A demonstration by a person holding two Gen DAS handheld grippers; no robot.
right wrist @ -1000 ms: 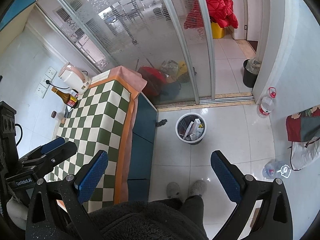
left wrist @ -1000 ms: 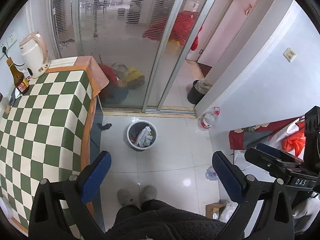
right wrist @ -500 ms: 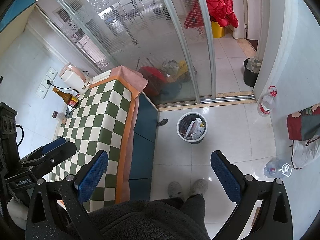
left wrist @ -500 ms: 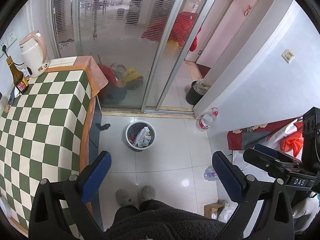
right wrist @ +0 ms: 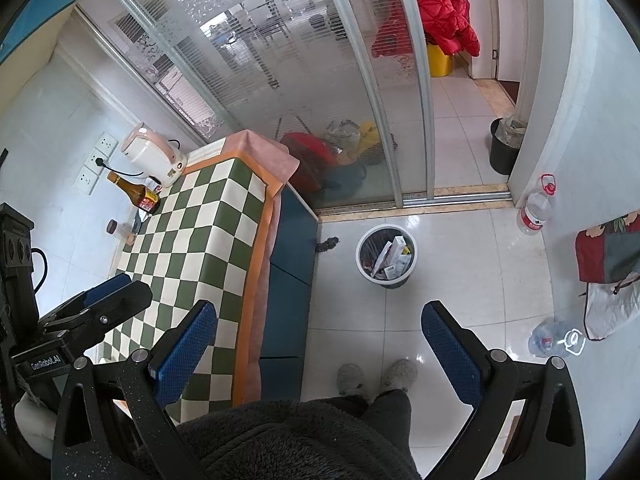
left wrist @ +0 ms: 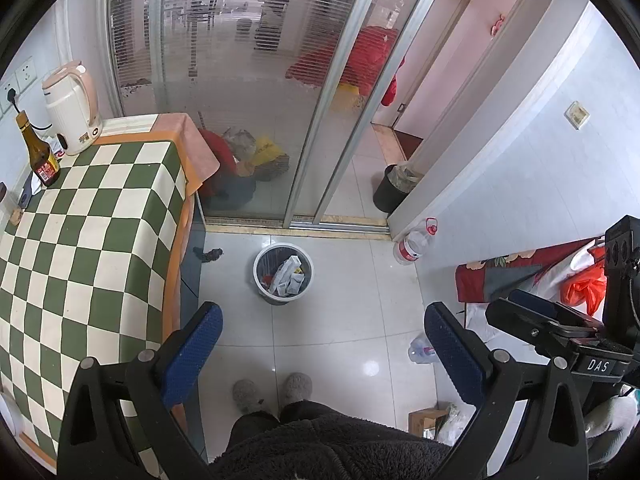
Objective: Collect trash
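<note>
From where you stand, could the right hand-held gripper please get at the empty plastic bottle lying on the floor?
Probably yes. The right hand-held gripper is open and holds nothing, and the bottle lies on bare floor to its right with nothing in between. It sits low, so you would likely need to bend down.

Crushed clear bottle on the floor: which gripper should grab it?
Probably the right gripper: the crushed bottle lies on that side, and its fingers are open and empty. The left gripper is beside the checkered table.
</note>
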